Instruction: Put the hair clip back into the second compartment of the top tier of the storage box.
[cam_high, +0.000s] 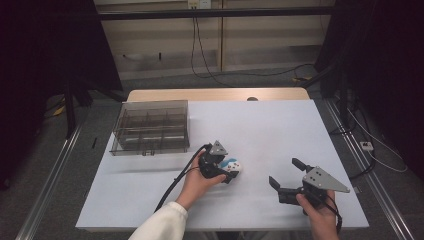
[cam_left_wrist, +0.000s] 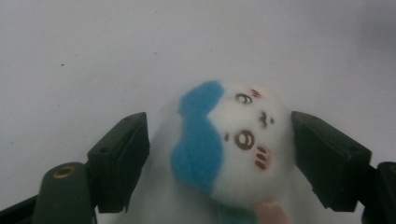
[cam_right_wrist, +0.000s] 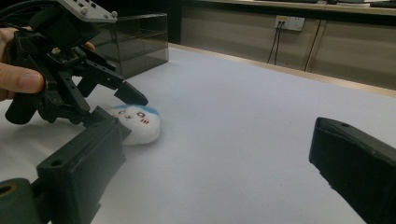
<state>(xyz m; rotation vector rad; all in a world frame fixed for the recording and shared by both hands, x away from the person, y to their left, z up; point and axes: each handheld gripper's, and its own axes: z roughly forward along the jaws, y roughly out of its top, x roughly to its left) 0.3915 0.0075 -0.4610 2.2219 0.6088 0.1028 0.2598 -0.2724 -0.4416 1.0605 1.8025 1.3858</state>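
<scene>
Fingers of the left gripper (cam_high: 231, 169) are spread apart on either side of a small round white plush toy with a blue patch and a drawn face (cam_high: 231, 167) — in the left gripper view the toy (cam_left_wrist: 231, 144) sits between the two black jaws with a gap of table showing on the left side and the right jaw just beside its cheek, so it's bracketed, not squeezed. Right gripper (cam_high: 286, 175) has its fingers wide open too, nothing between them; in the right gripper view its own jaws frame bare tabletop, w/ the toy (cam_right_wrist: 137, 122) lying on the surface farther off and the left gripper (cam_right_wrist: 116, 109) tilted down over it, one jaw tip (cam_right_wrist: 132, 94) above the toy's top. Toy rests on the white table cover (cam_high: 260, 125) near the middle, slightly toward the person's side. Left hand (cam_high: 196, 182) in a white sleeve (cam_high: 162, 224) holds the left gripper, cable (cam_high: 177, 180) trailing back toward the person; right hand (cam_high: 320, 212) holds the right gripper well apart from the toy, to its right. At the far left of the table stands a smoky clear plastic organiser box with divided compartments (cam_high: 151, 126) — contents can't be made out. Wooden table edge (cam_high: 217, 94) shows beyond the cover.
</scene>
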